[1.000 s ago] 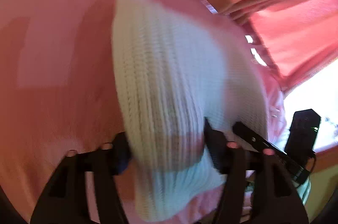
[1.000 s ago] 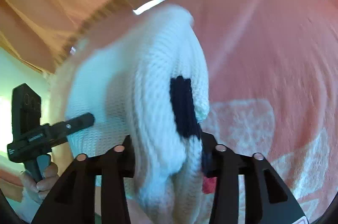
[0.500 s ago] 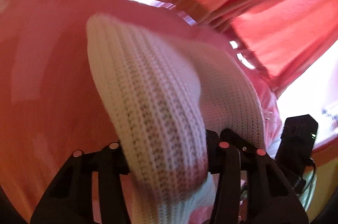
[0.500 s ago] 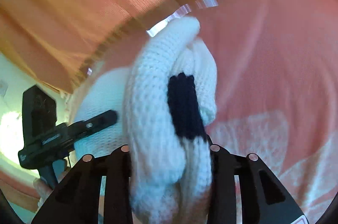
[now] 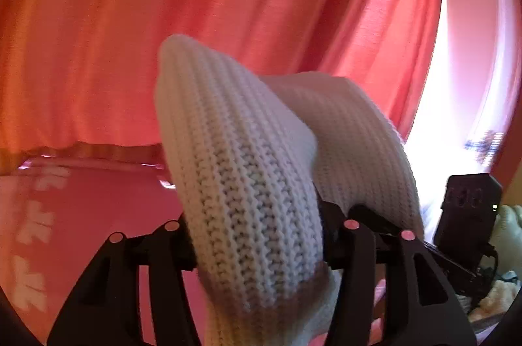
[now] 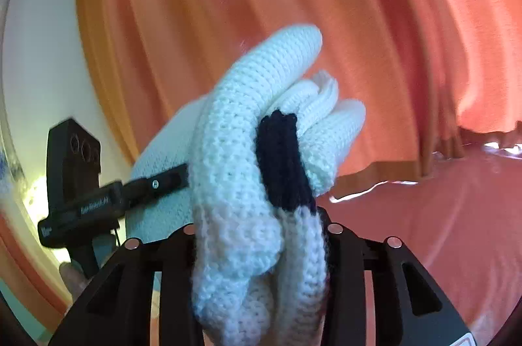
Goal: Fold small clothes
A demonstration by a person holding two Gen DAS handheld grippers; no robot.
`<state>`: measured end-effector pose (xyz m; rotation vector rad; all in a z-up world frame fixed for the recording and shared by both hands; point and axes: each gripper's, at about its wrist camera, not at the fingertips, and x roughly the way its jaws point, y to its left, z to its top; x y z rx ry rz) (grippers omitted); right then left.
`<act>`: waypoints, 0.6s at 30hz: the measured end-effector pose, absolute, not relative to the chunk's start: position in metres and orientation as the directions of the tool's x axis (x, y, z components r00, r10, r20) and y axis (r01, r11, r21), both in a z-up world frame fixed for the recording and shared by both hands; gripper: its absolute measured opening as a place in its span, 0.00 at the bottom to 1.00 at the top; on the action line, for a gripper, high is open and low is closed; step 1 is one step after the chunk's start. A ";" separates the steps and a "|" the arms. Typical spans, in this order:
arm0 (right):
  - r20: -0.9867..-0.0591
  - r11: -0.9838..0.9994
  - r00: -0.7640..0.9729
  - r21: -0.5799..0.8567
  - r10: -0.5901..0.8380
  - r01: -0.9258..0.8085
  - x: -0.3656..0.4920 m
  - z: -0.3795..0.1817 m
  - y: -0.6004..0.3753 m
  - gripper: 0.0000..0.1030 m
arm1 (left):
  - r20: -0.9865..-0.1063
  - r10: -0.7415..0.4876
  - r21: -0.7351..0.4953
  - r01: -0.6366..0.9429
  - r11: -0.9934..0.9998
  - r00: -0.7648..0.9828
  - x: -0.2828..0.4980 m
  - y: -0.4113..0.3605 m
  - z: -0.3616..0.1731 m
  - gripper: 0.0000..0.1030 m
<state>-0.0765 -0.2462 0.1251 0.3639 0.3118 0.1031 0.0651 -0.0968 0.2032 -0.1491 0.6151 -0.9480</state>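
A white knitted garment (image 5: 248, 189) is bunched between the fingers of my left gripper (image 5: 257, 235), which is shut on it and holds it up in front of the red curtain. My right gripper (image 6: 261, 235) is shut on another part of the same white knit (image 6: 235, 169), which has a black stripe (image 6: 282, 163). The cloth spans between the two grippers. The right gripper's body shows at the right of the left wrist view (image 5: 466, 209). The left gripper shows at the left of the right wrist view (image 6: 98, 199).
A red curtain (image 5: 228, 3) hangs behind. A pink bedspread with white patterns (image 5: 81, 215) lies below it, also in the right wrist view (image 6: 440, 215). A bright window (image 5: 456, 117) is at the right.
Both grippers have lifted and tilted up with the knit. The views now face the curtain instead of down at the bedspread. Both grips have held.
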 end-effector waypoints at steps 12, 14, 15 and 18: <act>-0.616 0.916 0.755 0.397 0.226 0.049 0.016 0.012 -0.229 0.34 | -0.823 -0.321 -0.226 0.250 0.942 0.468 0.149 0.009 0.038 0.70; -0.606 0.951 0.771 0.310 0.196 0.002 0.008 0.023 -0.202 0.13 | -0.785 -0.378 -0.252 0.304 0.919 0.491 0.136 0.009 0.052 0.71; -0.610 0.962 0.771 0.273 0.183 -0.012 0.006 0.024 -0.194 0.06 | -0.772 -0.397 -0.261 0.323 0.910 0.497 0.128 0.005 0.056 0.73; -0.653 0.976 0.742 0.218 0.148 -0.003 0.020 0.012 -0.181 0.12 | -0.786 -0.414 -0.271 0.347 0.898 0.459 0.121 -0.017 0.050 0.84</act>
